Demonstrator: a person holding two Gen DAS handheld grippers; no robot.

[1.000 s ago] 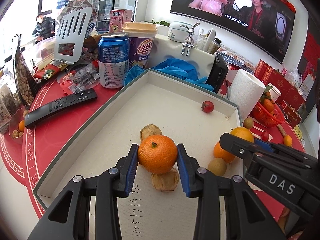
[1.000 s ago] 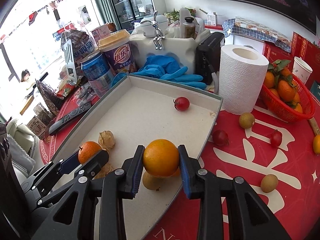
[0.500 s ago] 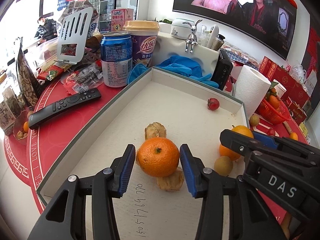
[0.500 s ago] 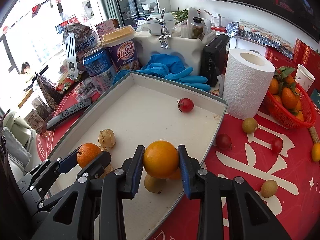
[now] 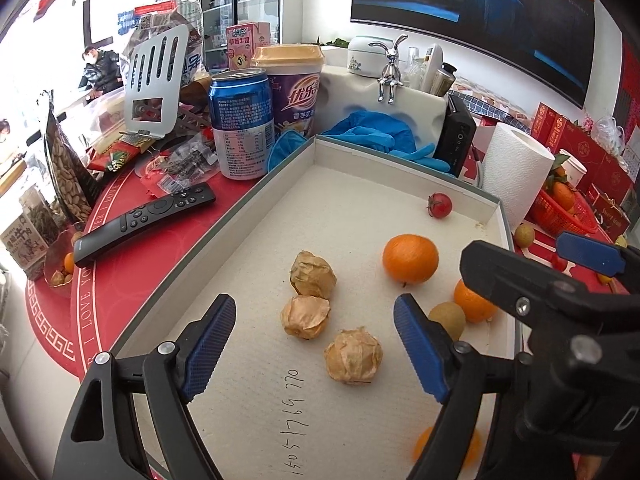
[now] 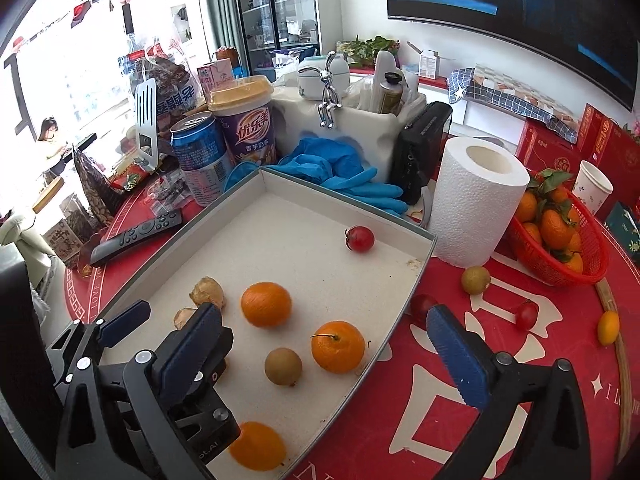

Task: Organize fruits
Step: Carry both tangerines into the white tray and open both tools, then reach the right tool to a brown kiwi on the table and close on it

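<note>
A white tray with a grey rim (image 5: 380, 162) (image 6: 340, 196) holds several fruits. My left gripper (image 5: 316, 332) has its jaws opening over three papery husk fruits (image 5: 306, 316), touching none. An orange (image 5: 410, 258) (image 6: 266, 304) lies free beyond it. My right gripper (image 6: 324, 350) is opening wide above a stemmed orange (image 6: 338, 346) and a longan (image 6: 283, 366), pads clear of both. A blurred orange (image 6: 258, 456) lies at the tray's near edge, below the right gripper's fingers. A cherry tomato (image 6: 360, 239) sits near the far corner.
On the red cloth right of the tray lie a longan (image 6: 476, 280), cherry tomatoes (image 6: 526, 315) and a kumquat (image 6: 608, 327). A red basket of mandarins (image 6: 592, 276), a paper roll (image 6: 476, 204), blue gloves (image 6: 340, 172), a can (image 5: 240, 128) and a remote (image 5: 148, 216) surround the tray.
Both grippers opened and let go of their oranges. The left one's orange rolled away toward the far right of the tray; the right one's orange dropped to the near edge.
</note>
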